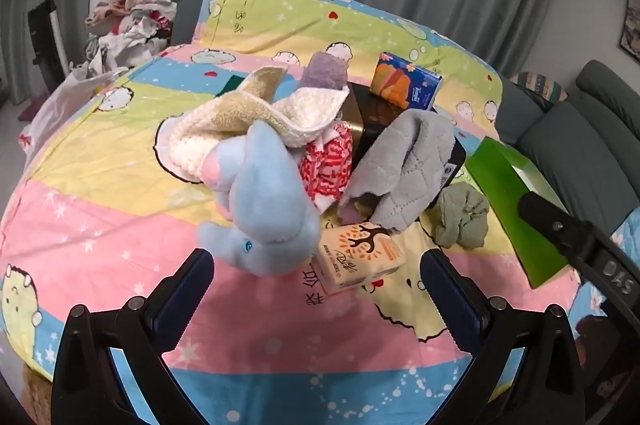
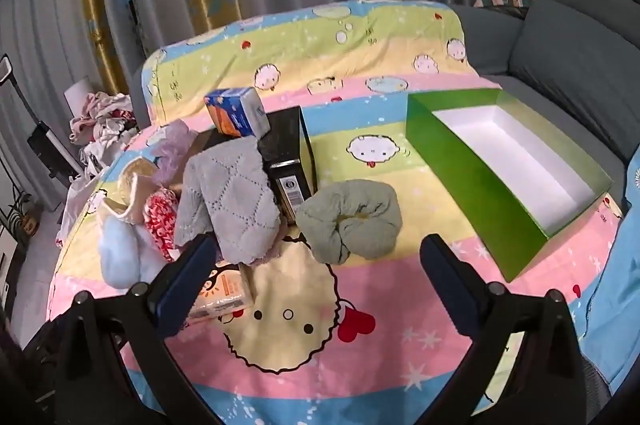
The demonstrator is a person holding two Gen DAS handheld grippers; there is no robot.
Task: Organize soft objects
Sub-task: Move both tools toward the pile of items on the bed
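A pile of soft things lies on the cartoon bedsheet: a blue plush elephant, a cream towel, a red-and-white cloth, a grey quilted cloth and a green scrunched cloth. My left gripper is open and empty, just in front of the elephant. My right gripper is open and empty, just in front of the green cloth and the grey cloth. An open green box with a white inside stands empty at the right.
A tissue pack lies by the elephant. A black box and a blue-orange tissue pack stand behind the pile. A clothes heap lies at far left. A grey sofa is at right, curtains behind.
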